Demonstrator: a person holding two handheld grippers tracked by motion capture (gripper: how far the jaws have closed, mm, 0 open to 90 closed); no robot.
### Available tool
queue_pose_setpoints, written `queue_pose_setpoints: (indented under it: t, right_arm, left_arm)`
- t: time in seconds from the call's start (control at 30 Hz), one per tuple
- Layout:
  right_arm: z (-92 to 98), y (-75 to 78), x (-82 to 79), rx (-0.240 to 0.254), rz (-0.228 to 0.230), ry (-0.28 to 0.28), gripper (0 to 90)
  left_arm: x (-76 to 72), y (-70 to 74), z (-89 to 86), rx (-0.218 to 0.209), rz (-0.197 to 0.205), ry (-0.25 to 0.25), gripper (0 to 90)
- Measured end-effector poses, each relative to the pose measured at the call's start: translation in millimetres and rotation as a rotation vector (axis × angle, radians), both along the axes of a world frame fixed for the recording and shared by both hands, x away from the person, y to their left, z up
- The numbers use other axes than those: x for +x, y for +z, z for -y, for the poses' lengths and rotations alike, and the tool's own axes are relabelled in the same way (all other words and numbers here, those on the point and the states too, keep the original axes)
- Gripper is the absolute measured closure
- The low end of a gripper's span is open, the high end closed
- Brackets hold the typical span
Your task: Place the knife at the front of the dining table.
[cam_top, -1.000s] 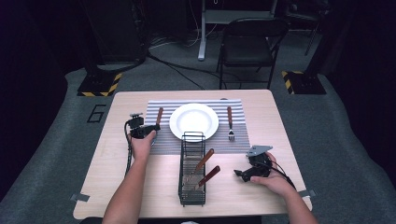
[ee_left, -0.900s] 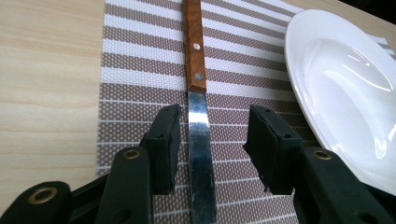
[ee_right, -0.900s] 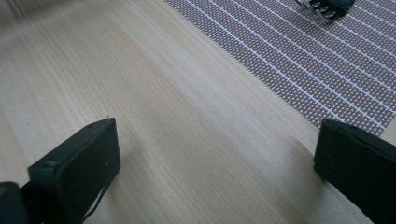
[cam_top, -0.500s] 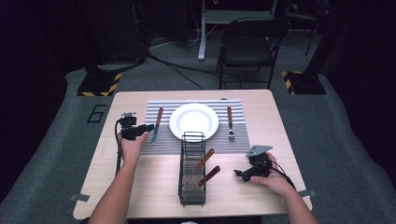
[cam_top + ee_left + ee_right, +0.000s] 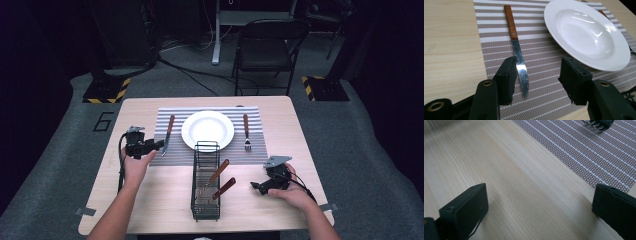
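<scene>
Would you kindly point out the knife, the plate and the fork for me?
knife [image 5: 511,22], left gripper view, on the wooden handle.
plate [image 5: 207,130], high view, on the middle of its bowl.
fork [image 5: 246,124], high view, on the wooden handle.

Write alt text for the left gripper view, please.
The left gripper, jaws open and empty, hovers over a striped placemat where a wooden-handled knife lies flat, blade toward the camera. A white plate sits to the knife's right on the mat.
</scene>
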State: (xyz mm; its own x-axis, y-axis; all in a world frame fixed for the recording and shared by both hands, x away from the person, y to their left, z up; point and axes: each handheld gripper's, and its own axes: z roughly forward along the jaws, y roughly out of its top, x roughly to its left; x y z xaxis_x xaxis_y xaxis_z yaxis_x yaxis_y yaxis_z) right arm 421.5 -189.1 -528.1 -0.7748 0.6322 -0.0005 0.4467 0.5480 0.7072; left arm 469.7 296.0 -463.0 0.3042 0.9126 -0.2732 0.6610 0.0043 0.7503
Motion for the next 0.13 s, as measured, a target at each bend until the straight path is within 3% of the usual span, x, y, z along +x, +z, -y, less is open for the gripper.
queue_pose_setpoints:
  t: [0.13]
  right_arm:
    - [0.0, 0.0, 0.0, 0.000, 0.000, 0.000, 0.0]
  left_arm:
    - [-13.9, 1.0, -6.9, 0.010, 0.032, -0.009, 43.0]
